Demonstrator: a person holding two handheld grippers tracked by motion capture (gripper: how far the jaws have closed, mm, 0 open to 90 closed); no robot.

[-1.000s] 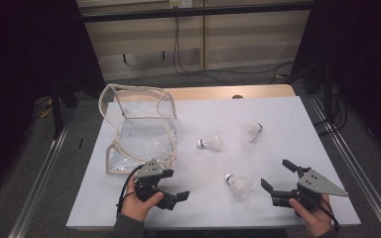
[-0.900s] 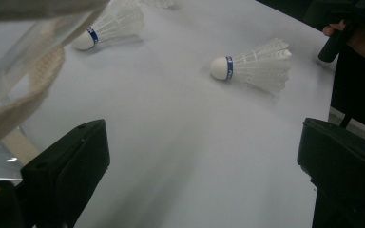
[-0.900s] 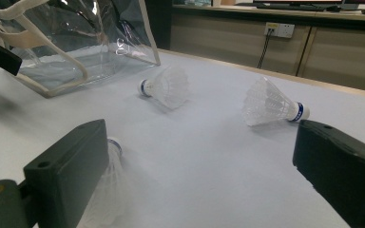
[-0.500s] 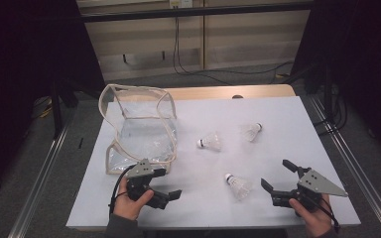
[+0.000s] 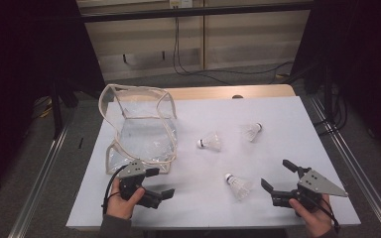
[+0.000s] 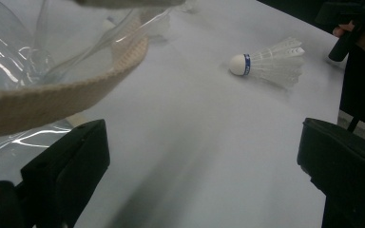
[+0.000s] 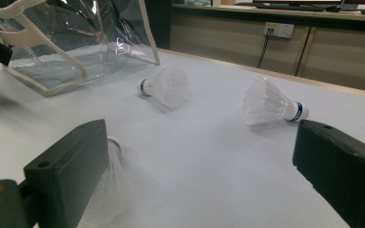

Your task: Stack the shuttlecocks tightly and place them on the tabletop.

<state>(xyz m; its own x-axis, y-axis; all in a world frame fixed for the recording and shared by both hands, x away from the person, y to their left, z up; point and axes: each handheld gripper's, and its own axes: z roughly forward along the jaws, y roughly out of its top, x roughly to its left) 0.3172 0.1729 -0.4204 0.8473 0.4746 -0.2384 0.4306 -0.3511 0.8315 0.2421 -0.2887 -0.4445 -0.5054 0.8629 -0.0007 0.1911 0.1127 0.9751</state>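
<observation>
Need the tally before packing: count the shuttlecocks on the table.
3. One shuttlecock lies near the front, left of the right tool; one at the middle, right of the clear bag; one farther back right. None visible inside the bag, though glare could hide one.

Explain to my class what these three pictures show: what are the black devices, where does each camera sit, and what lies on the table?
A person sits at a white table and holds a black two-jaw gripper in each hand: the left gripper and the right gripper. No robot arm is involved.

The high view looks down from above the person's side. The other two pictures come from small cameras riding on each gripper, looking out between its own two black jaws.

On the table stands a clear plastic bag with beige fabric trim, open at the top. Three white feather shuttlecocks lie on their sides: the nearest shuttlecock by the right gripper, the middle shuttlecock, and the far shuttlecock.

Both grippers have their jaws open and hold nothing. The left one is beside the bag's front corner.
</observation>
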